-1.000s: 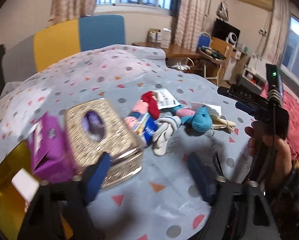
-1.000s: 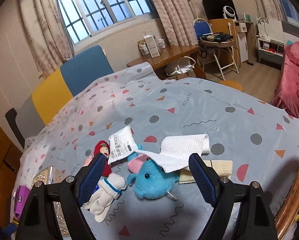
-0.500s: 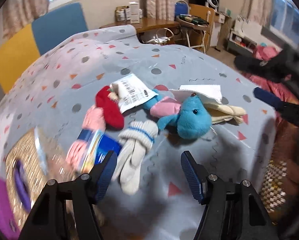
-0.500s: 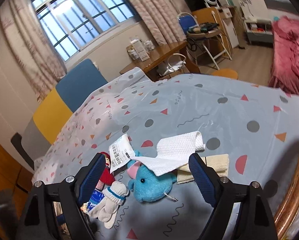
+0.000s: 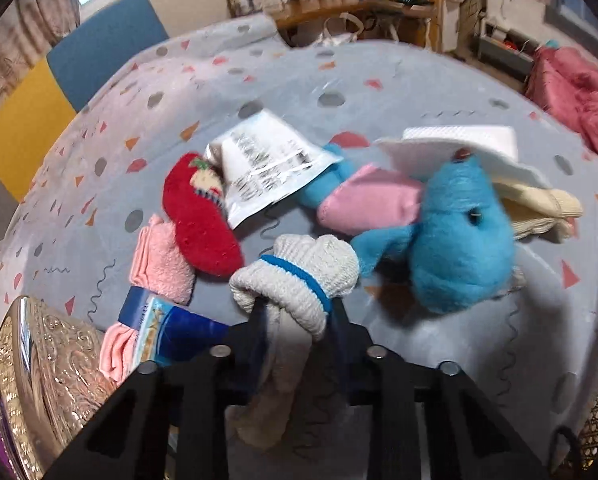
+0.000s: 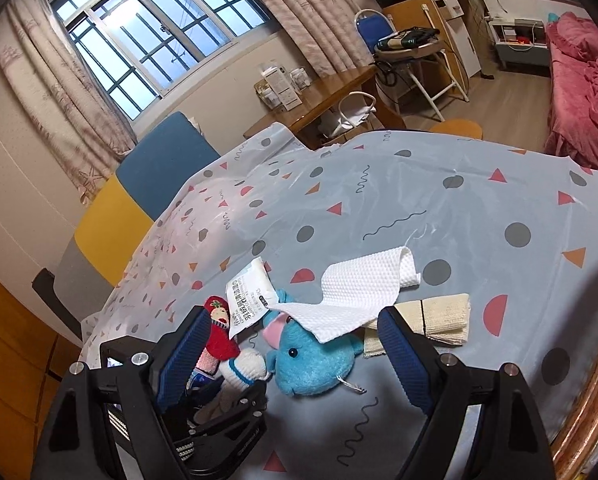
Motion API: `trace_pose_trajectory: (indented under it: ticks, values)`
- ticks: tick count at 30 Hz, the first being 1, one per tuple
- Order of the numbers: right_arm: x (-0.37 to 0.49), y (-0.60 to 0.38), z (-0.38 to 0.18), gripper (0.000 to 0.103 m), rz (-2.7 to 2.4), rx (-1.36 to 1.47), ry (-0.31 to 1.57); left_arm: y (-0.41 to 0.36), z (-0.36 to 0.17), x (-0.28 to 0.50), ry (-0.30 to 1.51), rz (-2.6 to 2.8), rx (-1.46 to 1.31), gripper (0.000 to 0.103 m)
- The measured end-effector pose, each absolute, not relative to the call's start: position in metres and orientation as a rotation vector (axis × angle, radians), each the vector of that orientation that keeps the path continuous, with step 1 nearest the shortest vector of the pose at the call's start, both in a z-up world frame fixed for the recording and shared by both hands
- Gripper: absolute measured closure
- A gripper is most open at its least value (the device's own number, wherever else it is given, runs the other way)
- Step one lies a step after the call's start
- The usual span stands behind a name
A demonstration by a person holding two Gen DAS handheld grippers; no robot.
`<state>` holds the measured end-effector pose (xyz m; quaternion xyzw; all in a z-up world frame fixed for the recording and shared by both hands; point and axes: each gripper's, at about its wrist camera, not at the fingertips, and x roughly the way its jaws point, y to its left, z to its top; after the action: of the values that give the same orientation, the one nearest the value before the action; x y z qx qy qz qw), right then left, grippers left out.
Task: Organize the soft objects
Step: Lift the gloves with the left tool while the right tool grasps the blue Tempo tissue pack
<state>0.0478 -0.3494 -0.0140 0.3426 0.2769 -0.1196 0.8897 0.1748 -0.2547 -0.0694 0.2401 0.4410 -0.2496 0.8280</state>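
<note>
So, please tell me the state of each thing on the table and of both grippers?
Left gripper: fingers closing on the white glove.
Right gripper: open, holding nothing.
Blue plush toy: lying partly under the white cloth.
Cream cloth: folded flat.
Red sock: lying under the paper packet.

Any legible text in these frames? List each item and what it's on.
White printed packet: black print and a barcode, too blurred to read.
Blue-labelled wrapper on the pink cloth: label text unreadable.
Left gripper body: small white lettering, too small to read.
Nothing else legible.
</note>
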Motion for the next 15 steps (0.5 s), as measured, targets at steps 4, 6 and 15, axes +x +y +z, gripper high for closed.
trace_pose_trajectory:
  ticks: [4,6,15]
  values:
    - [0.046,-0.351,-0.014,0.016,-0.259,0.720,0.567,-0.233,-0.053,0.142,0.882,-0.600,0.451,0.075]
    - [0.046,-0.352,-0.015,0.016,-0.256,0.727,0.568,-0.217,-0.051,0.123,0.874,-0.624,0.426,0.075]
    - [0.060,-0.336,-0.020,0.016,-0.169,0.687,0.639,-0.149,-0.065,0.046,0.891,-0.618,0.405,0.075]
